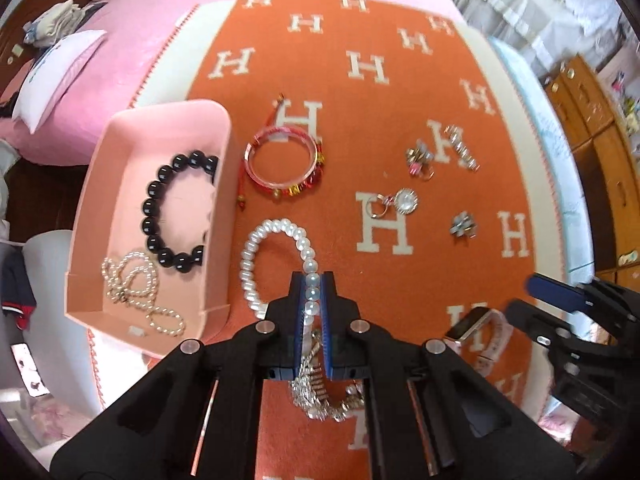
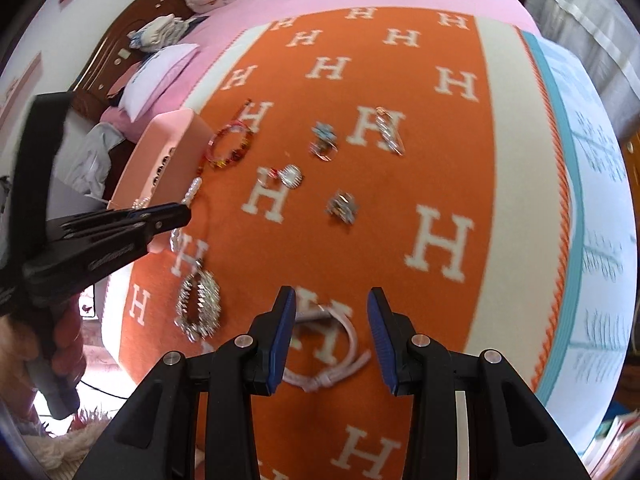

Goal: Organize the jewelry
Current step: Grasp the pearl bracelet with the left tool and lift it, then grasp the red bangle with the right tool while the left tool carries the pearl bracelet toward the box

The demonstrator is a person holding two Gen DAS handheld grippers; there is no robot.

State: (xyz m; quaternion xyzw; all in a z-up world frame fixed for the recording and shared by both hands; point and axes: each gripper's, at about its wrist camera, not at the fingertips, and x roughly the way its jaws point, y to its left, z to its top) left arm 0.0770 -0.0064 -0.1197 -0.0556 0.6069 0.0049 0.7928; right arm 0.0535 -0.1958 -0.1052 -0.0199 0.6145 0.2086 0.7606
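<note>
Left gripper [image 1: 312,292]: blue fingers [image 1: 297,312] clenched on the white pearl bracelet [image 1: 256,264], pinching its right strand; the rest of the loop lies on the blanket just right of the tray
Right gripper [image 2: 332,316]: fingers [image 2: 285,332] released and wide apart, over the pink watch [image 2: 340,356], one on each side of its strap, not touching it as far as can be seen
Silver bracelet [image 2: 199,308]: on the blanket below the left gripper, nearer the viewer than the tray
Tray [image 1: 120,128]: pink, on the left part of the blanket, holding a black bead bracelet [image 1: 160,208] and a small pearl chain [image 1: 140,292]
Red bangle [image 1: 280,164]: just right of the tray's far end, tassel cord trailing off
Round pendant [image 1: 405,200]: well right of the tray, a ring touching its left side
Small pieces: two clusters [image 1: 420,158] and [image 1: 462,224] and a crystal clip [image 1: 462,146], farther right of the tray
Blanket [image 1: 360,32]: orange with white H marks, spread over a pink bed [image 1: 160,4]
</note>
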